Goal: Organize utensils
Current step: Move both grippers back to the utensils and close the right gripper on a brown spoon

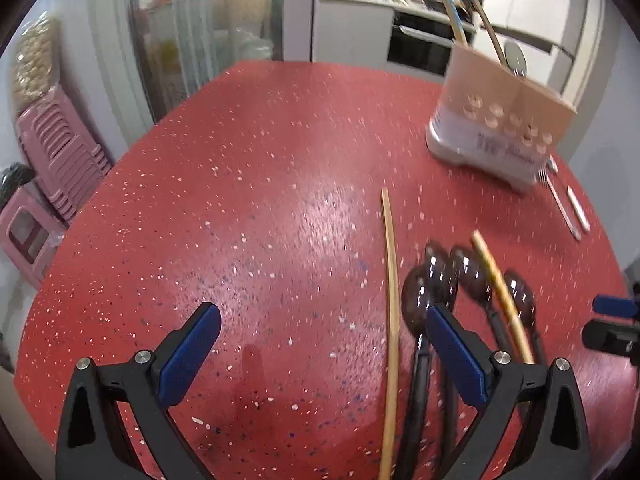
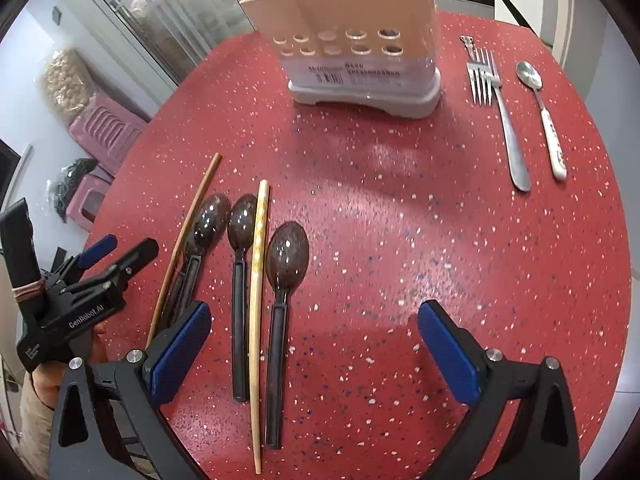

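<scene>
Several dark brown spoons (image 2: 287, 256) with black handles lie side by side on the red speckled table (image 2: 400, 220). A pale chopstick (image 2: 258, 280) lies among them and a thin brown chopstick (image 2: 188, 232) on their left. My right gripper (image 2: 316, 312) hovers open over their handles, nothing between its pads. My left gripper (image 1: 322, 314) is open too. The brown chopstick (image 1: 390, 300) passes between its fingers, and the spoons (image 1: 436, 276) sit by its right finger. A beige utensil holder (image 2: 360, 52) stands further back, with chopsticks and a spoon in it.
A metal fork (image 2: 504, 120) and a white-handled spoon (image 2: 544, 120) lie right of the holder (image 1: 500, 120). Each gripper shows in the other's view: the left gripper (image 2: 130, 244), the right gripper (image 1: 612, 320). Pink stools (image 1: 60, 152) stand beyond the table's left edge.
</scene>
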`<state>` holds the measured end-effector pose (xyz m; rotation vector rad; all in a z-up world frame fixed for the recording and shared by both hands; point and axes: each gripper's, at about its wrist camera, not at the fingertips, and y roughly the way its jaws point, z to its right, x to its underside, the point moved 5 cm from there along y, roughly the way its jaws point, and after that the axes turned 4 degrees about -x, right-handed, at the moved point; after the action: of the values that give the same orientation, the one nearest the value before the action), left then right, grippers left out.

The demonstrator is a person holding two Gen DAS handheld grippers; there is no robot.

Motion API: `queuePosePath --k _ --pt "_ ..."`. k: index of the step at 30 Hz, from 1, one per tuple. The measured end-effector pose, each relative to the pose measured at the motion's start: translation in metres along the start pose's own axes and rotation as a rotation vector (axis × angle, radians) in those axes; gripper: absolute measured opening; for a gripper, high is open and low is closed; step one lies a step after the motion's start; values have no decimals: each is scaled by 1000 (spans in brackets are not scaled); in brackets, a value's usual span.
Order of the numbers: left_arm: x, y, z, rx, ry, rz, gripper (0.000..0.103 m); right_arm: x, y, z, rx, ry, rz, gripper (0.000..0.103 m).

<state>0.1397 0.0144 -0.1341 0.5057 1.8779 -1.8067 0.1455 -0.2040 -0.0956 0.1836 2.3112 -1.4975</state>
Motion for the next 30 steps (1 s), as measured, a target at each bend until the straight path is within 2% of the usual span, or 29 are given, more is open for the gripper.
queuePosePath --k 5,8,10,14,19,25,30 --pt "7 14 0 -8 47 -29 103 6 8 -4 35 0 -25 102" --pt "10 20 -2 -3 44 -41 103 8 12 -7 67 -3 -37 89" --pt "11 24 -5 -1 41 -47 103 10 15 -8 75 -2 -51 75" --pt "13 28 -17 9 44 -62 103 14 21 -11 87 -17 -76 66" --pt "9 27 -18 13 61 -83 103 15 24 -19 144 -62 -84 56" --pt "9 28 -9 7 86 -89 103 14 29 -30 201 -121 -105 47" --pt "6 28 -7 11 90 -91 103 11 35 -44 237 -171 -118 46"
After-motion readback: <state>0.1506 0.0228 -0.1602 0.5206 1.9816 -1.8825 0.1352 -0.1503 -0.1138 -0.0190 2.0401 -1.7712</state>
